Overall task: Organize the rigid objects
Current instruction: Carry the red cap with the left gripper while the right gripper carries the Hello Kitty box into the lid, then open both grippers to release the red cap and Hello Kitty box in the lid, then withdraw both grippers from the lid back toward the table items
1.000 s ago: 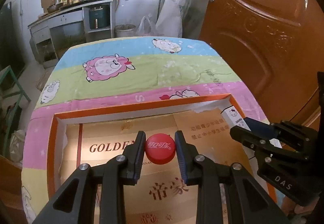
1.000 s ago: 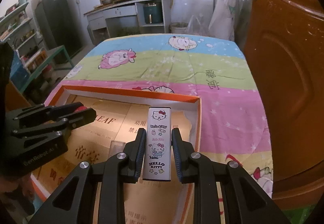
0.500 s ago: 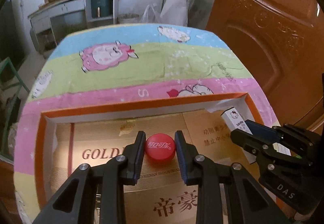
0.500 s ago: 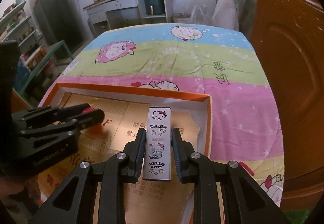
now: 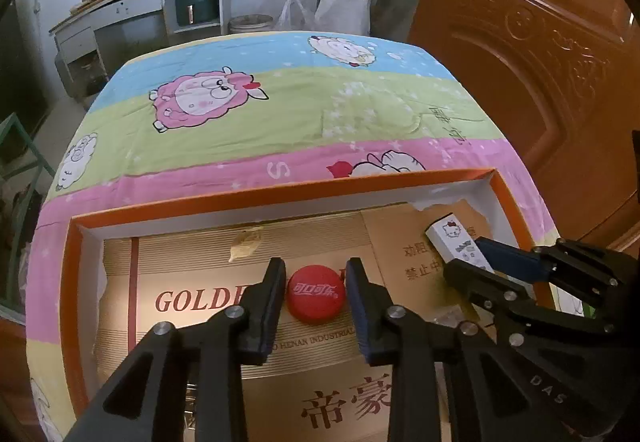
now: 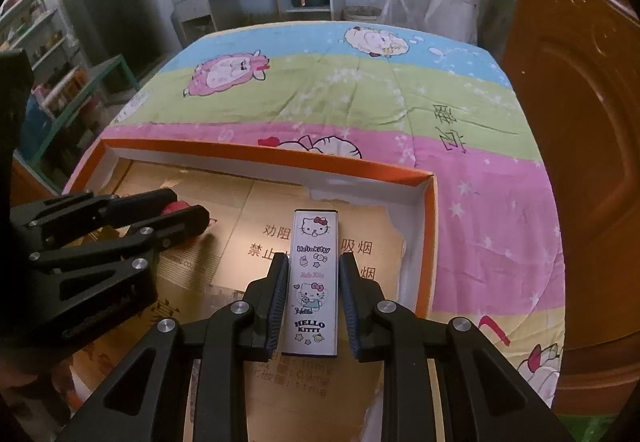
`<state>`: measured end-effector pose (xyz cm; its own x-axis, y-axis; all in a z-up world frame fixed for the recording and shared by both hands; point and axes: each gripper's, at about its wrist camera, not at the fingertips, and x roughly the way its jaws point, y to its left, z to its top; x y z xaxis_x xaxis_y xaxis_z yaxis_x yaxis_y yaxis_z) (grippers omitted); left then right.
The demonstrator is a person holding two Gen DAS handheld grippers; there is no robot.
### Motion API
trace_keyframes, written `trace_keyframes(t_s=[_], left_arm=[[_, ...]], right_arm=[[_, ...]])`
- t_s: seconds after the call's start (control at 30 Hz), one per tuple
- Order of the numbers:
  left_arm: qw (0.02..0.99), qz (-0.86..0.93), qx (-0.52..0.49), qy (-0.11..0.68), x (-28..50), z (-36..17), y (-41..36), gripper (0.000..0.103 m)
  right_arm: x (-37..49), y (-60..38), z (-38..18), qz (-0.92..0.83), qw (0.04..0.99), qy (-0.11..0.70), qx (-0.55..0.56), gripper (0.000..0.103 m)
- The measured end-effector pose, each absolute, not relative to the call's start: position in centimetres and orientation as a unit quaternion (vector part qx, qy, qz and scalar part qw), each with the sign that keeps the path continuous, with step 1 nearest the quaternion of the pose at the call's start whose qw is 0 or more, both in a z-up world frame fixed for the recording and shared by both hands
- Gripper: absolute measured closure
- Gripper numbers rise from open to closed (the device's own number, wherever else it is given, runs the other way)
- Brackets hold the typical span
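Hello Kitty case (image 6: pixel 315 282): a long white rectangular case, its long axis running straight along the fingers of the right tongs (image 6: pixel 314 296), its far end pointing toward the far wall of the box; it hangs over the right part of the box floor.
Right tongs: clamped on the long sides of the case, both pads pressing it.
Red bottle cap (image 5: pixel 316 294): round, printed top facing up, white lettering running left to right; it lies on the cardboard lining near the middle of the box.
Left tongs (image 5: pixel 316 296): jaws have just been opening; the cap sits between them with a thin gap visible at the right pad, so no grip is on it.
Orange box (image 5: pixel 280 192): shallow, open-topped, orange rim, white inner walls, floor lined with printed cardboard sheets (image 5: pixel 192 300); it contains the cap.
Worktop (image 5: pixel 304 110): covered by a striped cloth with cartoon sheep; the box rests on its near end.
Door (image 5: pixel 540 54): brown wood, to the right.
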<state>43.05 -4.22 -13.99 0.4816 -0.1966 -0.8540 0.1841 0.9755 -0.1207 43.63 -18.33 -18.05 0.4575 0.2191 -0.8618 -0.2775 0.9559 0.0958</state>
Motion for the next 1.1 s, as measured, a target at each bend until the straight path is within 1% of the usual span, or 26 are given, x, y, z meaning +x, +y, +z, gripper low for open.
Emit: trace_keyframes(t_s=[0.07, 0.17, 0.3, 0.33, 0.37, 0.4, 0.47, 1.1], left_arm=[[0.86, -0.118, -0.008, 0.497, 43.1, -14.0, -4.3, 0.059], [0.859, -0.126, -0.005, 0.496, 43.0, -14.0, -4.5, 0.054], [0.862, -0.125, -0.007, 0.492, 42.8, -14.0, -4.4, 0.054], [0.862, -0.122, -0.008, 0.491, 42.7, -13.9, -4.4, 0.054], [0.863, -0.122, -0.008, 0.489, 42.6, -13.8, -4.3, 0.054], [0.865, -0.122, -0.008, 0.487, 42.5, -13.7, -4.3, 0.054], [0.869, -0.12, -0.006, 0.479, 42.2, -13.2, -4.3, 0.054], [0.887, -0.121, -0.008, 0.446, 38.5, -9.4, -4.1, 0.054]], right_arm=[[43.7, -18.2, -18.2, 0.144, 0.852, 0.503, -0.034, 0.076], [43.6, -18.2, -18.1, 0.143, 0.852, 0.502, -0.036, 0.076], [43.5, -18.4, -18.0, 0.145, 0.854, 0.499, -0.027, 0.075], [43.5, -18.5, -18.0, 0.145, 0.855, 0.498, -0.023, 0.072], [43.4, -18.6, -17.9, 0.144, 0.855, 0.497, -0.021, 0.066], [43.3, -18.7, -17.8, 0.143, 0.857, 0.496, -0.019, 0.063], [43.0, -18.9, -17.5, 0.14, 0.859, 0.493, -0.018, 0.059], [39.4, -19.1, -14.4, 0.133, 0.871, 0.473, -0.01, 0.059]])
